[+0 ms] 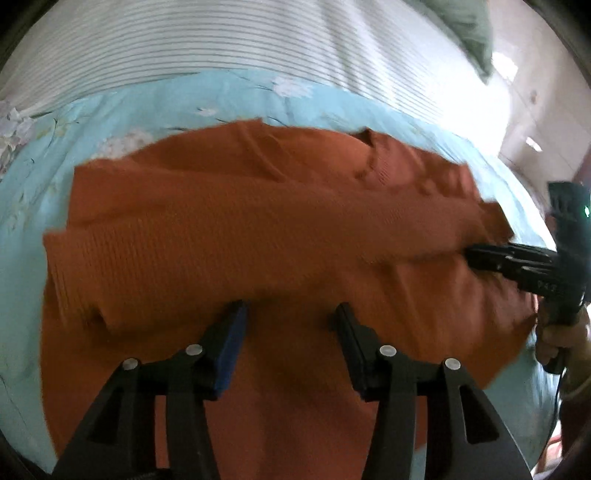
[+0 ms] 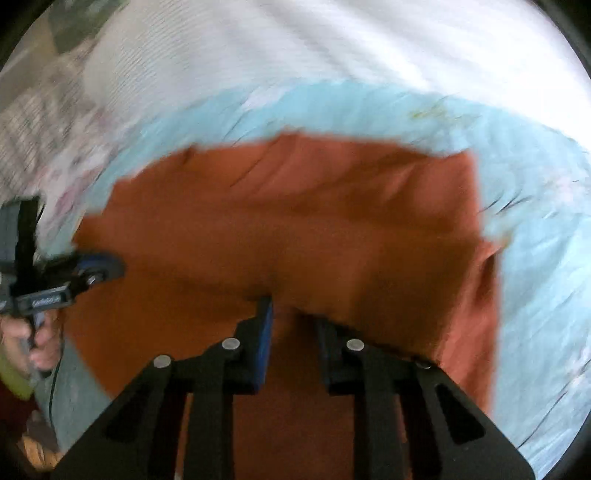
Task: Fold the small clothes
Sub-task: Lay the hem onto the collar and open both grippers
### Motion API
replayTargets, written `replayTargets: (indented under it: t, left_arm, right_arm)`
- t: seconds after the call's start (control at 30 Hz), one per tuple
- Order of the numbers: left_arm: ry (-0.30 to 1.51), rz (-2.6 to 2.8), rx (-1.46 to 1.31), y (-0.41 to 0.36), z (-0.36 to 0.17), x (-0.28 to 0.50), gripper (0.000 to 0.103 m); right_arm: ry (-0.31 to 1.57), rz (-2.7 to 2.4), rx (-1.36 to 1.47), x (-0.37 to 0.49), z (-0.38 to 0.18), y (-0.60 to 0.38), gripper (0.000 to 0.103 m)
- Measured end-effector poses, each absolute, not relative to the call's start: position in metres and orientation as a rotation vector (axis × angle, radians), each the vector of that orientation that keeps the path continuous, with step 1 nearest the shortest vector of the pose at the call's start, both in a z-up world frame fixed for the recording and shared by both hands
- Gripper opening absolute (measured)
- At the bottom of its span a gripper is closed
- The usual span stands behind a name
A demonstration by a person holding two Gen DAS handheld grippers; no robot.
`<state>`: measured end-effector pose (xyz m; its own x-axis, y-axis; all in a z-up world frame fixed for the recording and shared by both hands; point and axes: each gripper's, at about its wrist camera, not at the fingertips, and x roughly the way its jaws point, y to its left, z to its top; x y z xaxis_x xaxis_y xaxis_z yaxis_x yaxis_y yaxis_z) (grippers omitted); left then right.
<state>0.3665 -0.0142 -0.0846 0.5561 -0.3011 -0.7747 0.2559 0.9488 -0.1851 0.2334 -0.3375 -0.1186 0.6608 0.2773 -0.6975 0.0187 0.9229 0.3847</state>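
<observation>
- Orange knit garment (image 1: 258,236) lies spread on the light-blue floral bedsheet (image 1: 44,177); bare sheet borders it left, far and right.
- Left gripper (image 1: 291,314) stands wide apart over the near fold, gripping nothing.
- Right gripper (image 2: 291,314), narrowly parted, noses under a fold; grip uncertain through blur.
- Left view alone shows a green pillow (image 1: 465,26) beyond the striped bedding (image 1: 184,40).

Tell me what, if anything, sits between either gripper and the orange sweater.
Nothing visible does. The left gripper hangs open right over the orange sweater, spread on the blue floral sheet. The right gripper is also at the fabric, jaws narrowly apart; blur hides whether they pinch it.
</observation>
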Motion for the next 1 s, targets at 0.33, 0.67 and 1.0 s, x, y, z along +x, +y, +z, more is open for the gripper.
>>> replayTargets:
  t: [0.33,0.67,1.0]
  left_arm:
    - [0.843,0.000,-0.226,0.073,-0.045,0.442,0.055]
    - [0.800,0.000,-0.453,0.128,-0.054,0.343,0.057]
    - [0.782,-0.170,-0.575,0.085,-0.077,0.219,0.067]
  right_arm:
    - [0.615,-0.156,0.543,0.239,-0.088,-0.427,0.037]
    - [0.632,-0.061,0.727,0.176,-0.118,-0.411,0.039]
    - [0.626,0.047,0.790,0.116,-0.126,-0.350,0.043]
